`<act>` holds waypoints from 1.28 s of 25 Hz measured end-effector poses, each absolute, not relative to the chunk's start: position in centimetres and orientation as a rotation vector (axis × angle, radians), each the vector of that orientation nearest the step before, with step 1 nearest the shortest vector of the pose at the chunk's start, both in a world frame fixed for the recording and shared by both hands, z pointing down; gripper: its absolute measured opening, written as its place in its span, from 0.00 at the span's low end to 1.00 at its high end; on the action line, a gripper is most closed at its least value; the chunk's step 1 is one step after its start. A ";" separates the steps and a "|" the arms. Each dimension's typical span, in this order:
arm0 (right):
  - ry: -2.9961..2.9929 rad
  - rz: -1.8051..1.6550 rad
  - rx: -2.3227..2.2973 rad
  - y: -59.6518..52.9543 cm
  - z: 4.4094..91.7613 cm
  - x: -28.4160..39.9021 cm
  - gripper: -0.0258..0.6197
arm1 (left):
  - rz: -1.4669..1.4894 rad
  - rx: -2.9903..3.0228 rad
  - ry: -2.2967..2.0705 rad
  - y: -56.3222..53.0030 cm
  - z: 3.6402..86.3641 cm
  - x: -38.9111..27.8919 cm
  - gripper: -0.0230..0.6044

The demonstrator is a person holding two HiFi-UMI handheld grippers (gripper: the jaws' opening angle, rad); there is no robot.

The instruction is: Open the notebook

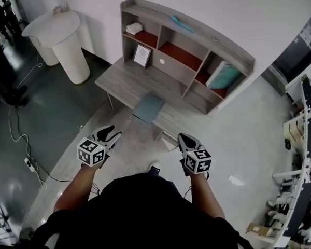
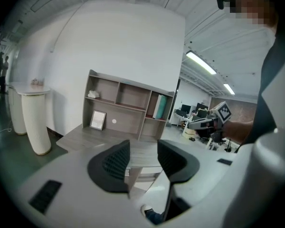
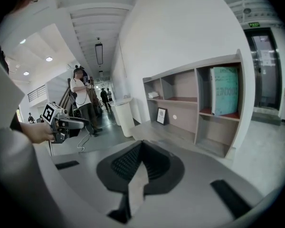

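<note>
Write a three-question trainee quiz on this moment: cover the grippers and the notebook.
1. True or false: the left gripper has its jaws apart, with nothing between them.
2. Multiple choice: the notebook lies A) on the desk, touched by neither gripper; B) clamped between two jaws; C) on the floor.
3. Fill in: the jaws of the right gripper are ___.

Key: 1 true; 2 A; 3 shut.

- Head view: from above the person, steeply down onto the table [image 1: 122, 79] and shelf unit [image 1: 176, 71], both far off.
- Left gripper view: low, facing the shelf unit's front — right claw [image 2: 192, 124] at right.
- Right gripper view: slantwise along the same shelf unit — left claw [image 3: 82, 123] at left.
</note>
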State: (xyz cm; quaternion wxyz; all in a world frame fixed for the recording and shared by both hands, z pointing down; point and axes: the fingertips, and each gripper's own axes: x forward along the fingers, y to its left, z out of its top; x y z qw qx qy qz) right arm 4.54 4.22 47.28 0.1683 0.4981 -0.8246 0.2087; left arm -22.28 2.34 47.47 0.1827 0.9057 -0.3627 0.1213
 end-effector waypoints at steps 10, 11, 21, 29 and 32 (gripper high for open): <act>-2.374 0.610 1.393 -1.3 48.4 10.0 0.04 | 0.384 2.544 -1.048 -2.2 48.1 -16.7 0.34; -2.382 0.604 1.396 -2.0 48.3 10.5 0.04 | 0.390 2.540 -1.052 -2.7 48.2 -16.2 0.34; -2.472 0.581 1.404 -7.6 47.6 14.3 0.04 | 0.436 2.511 -1.102 -6.4 47.8 -11.8 0.34; -2.491 0.596 1.351 -9.3 48.8 14.7 0.04 | 0.459 2.471 -1.135 -7.5 48.7 -10.2 0.34; -2.479 0.625 1.312 -9.4 50.0 14.2 0.04 | 0.485 2.468 -1.126 -7.8 49.5 -9.9 0.34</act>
